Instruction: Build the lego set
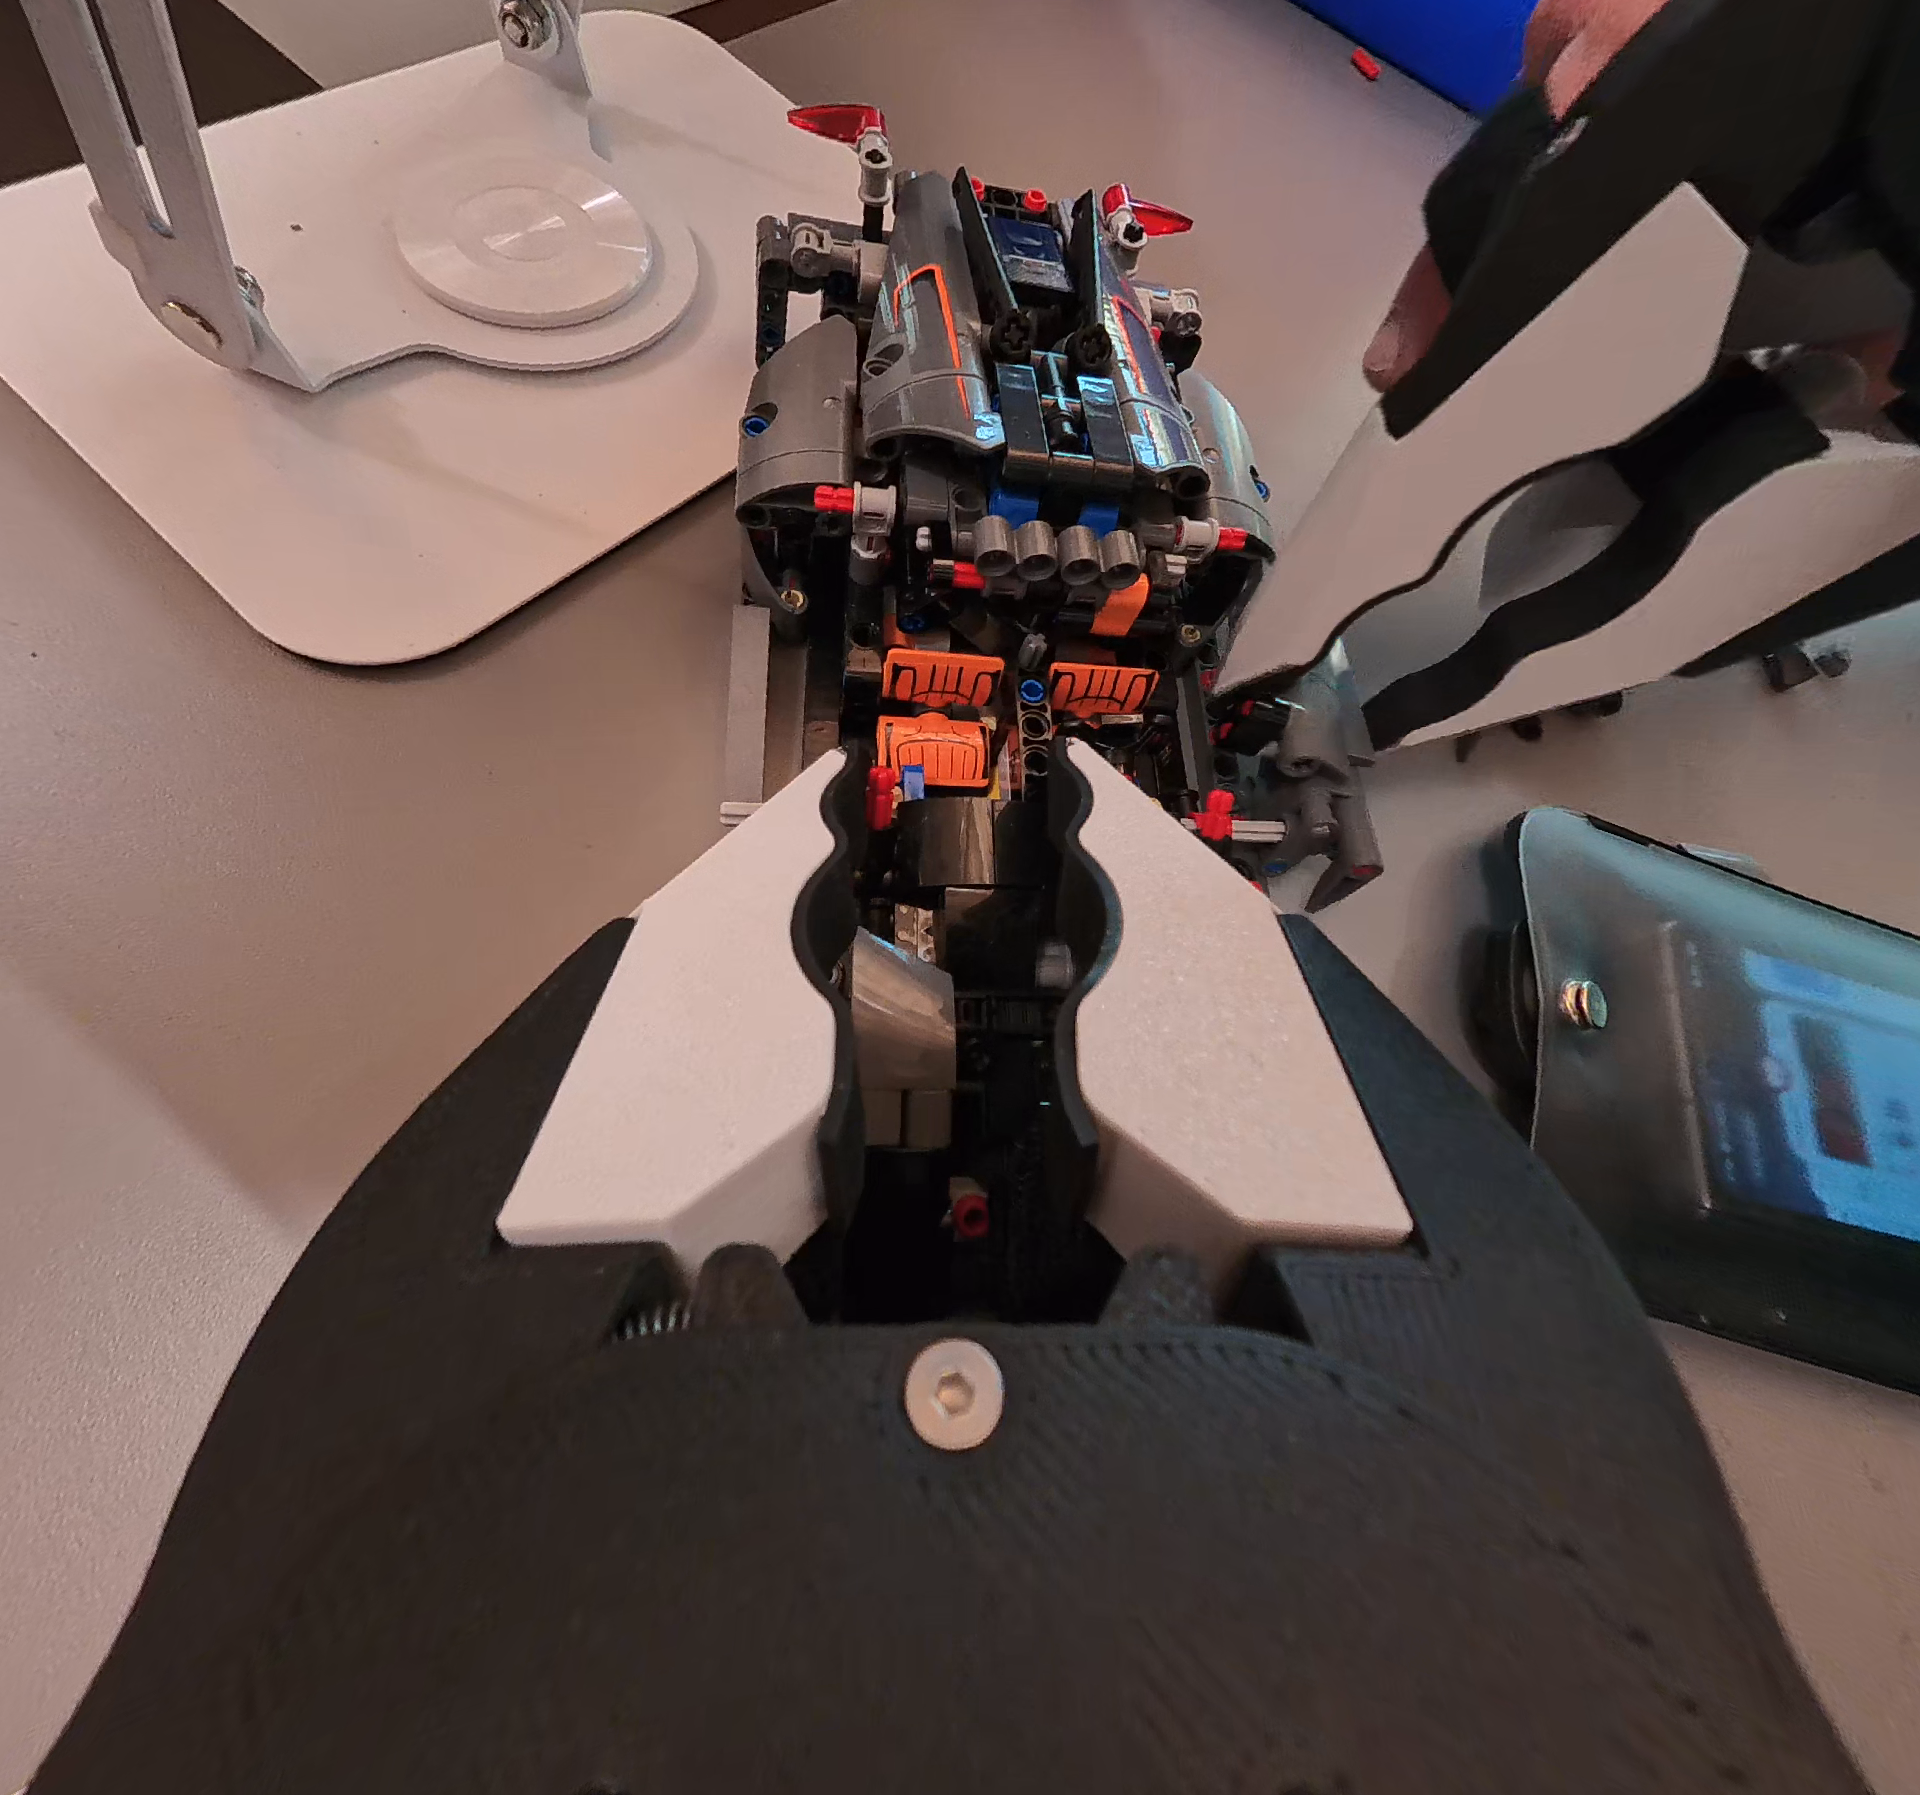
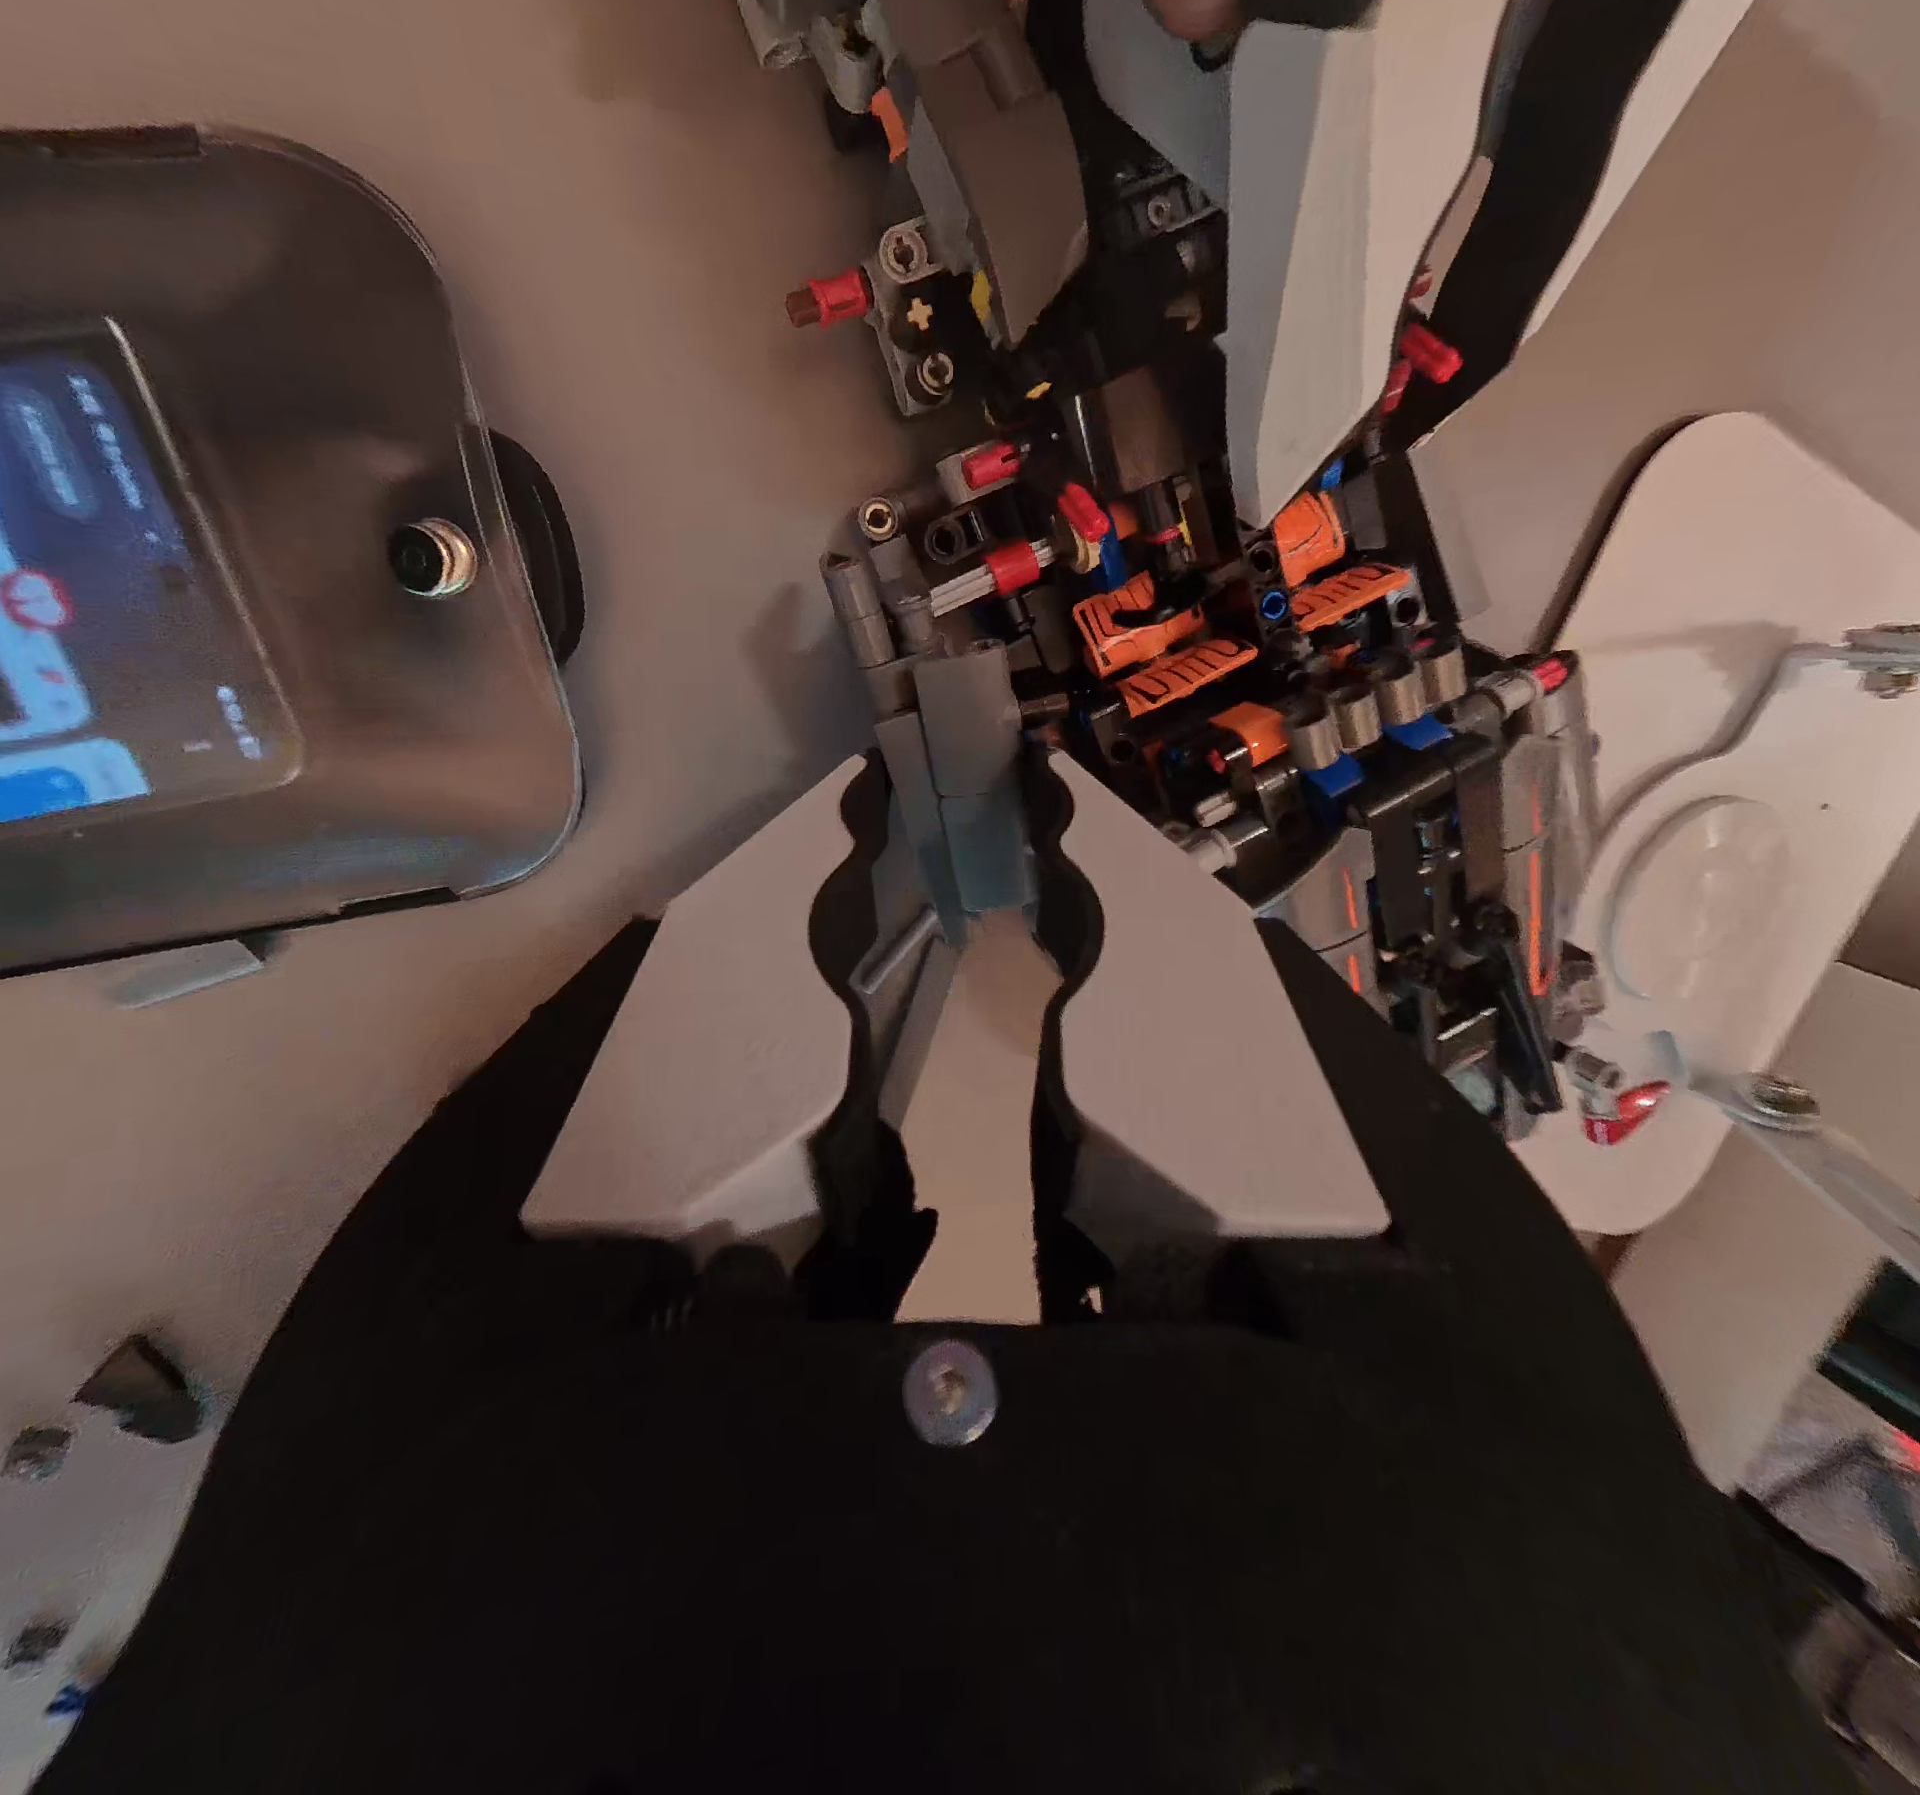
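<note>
**Door panel going onto the car's side**

My left claw (image 1: 961, 789) is clamped around the front half of the lego car (image 1: 997, 457), which lies lengthwise on the surface (image 1: 312, 914), its rear pointing away from me. My right claw (image 2: 961, 789) pinches a grey door panel (image 2: 961, 779) just beside the car's near flank, by the orange seats (image 2: 1164, 644).

To do this well, I judge the left claw should simply brace the body while the right lines the panel's hinge end up with the red pins (image 2: 1013, 566) sticking out of the side, then presses straight in. Twisting could pop neighbouring parts loose.

Around us: a phone in a clear holder (image 1: 1714, 1070) sits close on the panel's side and crowds my right approach. A white stand base (image 1: 364, 343) lies on the car's other side, partly under it. A few small loose pieces (image 2: 135, 1382) rest near the edge, well apart.
</note>
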A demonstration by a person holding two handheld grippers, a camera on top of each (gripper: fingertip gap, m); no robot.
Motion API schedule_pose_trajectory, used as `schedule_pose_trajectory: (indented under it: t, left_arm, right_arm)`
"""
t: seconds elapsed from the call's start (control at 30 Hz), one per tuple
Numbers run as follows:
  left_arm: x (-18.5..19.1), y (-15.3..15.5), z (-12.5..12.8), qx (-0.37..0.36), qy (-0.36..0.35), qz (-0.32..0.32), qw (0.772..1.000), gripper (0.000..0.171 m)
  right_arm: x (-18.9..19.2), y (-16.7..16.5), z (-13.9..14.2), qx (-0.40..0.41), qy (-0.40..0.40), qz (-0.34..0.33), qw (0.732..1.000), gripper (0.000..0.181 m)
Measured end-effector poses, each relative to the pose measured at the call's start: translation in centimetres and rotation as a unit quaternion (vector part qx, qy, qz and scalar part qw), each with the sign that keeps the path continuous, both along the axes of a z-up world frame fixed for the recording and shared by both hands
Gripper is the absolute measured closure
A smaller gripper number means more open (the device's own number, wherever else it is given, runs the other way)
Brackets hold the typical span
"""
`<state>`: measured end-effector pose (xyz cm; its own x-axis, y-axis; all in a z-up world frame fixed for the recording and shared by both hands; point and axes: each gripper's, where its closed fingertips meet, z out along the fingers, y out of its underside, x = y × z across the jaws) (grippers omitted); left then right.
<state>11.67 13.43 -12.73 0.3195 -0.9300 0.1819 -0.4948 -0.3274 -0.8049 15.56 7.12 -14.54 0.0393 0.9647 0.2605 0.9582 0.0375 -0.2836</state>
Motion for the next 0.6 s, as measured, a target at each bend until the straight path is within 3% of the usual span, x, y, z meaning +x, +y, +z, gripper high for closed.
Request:
schedule_pose_trajectory:
  t: [0.23, 0.6]
  left_arm:
    - [0.0, 0.01, -0.01, 0.001, 0.001, -0.001, 1.0, 0.139]
    - [0.02, 0.09, -0.03, 0.0, 0.002, -0.003, 1.0, 0.139]
  right_arm:
    - [0.02, 0.34, 0.22, 0.06, -0.043, 0.018, 0.997, 0.156]
    - [-0.16, 0.55, 0.17, 0.059, -0.013, 0.029, 0.998, 0.154]
